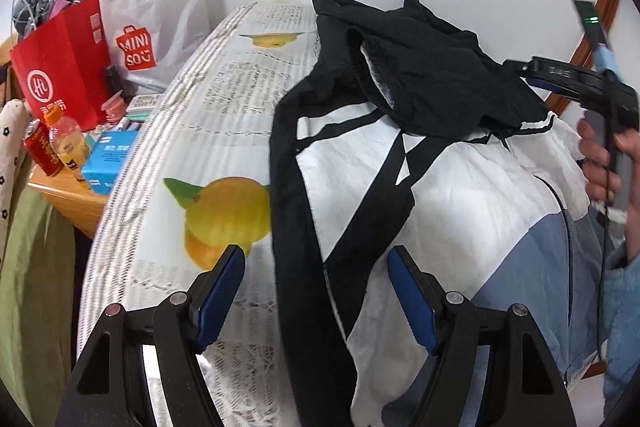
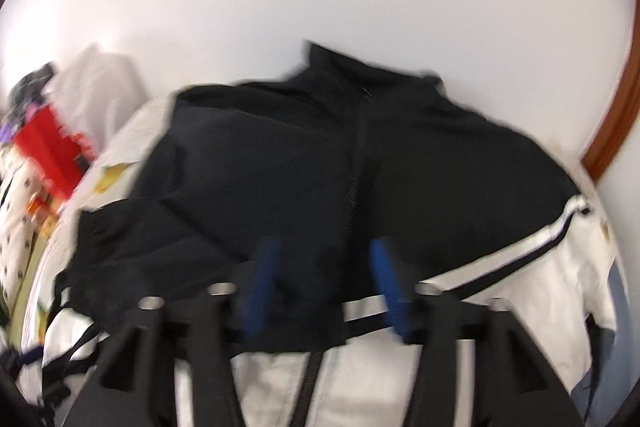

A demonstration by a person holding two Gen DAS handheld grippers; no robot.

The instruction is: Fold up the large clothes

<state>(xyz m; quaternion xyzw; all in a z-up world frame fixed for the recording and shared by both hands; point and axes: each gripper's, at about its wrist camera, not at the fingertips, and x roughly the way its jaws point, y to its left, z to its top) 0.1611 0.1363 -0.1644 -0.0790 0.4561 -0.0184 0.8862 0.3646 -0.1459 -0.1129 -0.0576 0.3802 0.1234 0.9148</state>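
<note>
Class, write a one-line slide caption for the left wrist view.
Open left gripper hovers over a black, white and blue jacket on a lemon-print cloth.

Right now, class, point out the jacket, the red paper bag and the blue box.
jacket (image 1: pixel 460 211), left wrist view, white front panel.
red paper bag (image 1: pixel 64 67), left wrist view, front face.
blue box (image 1: pixel 110 157), left wrist view, top face.

Black, white and grey-blue zip jacket (image 1: pixel 440 195) spread on the counter, black collar end far, zipper seemingly closed though blurred in the right wrist view; black upper part rumpled, one black sleeve trailing near-left.
</note>
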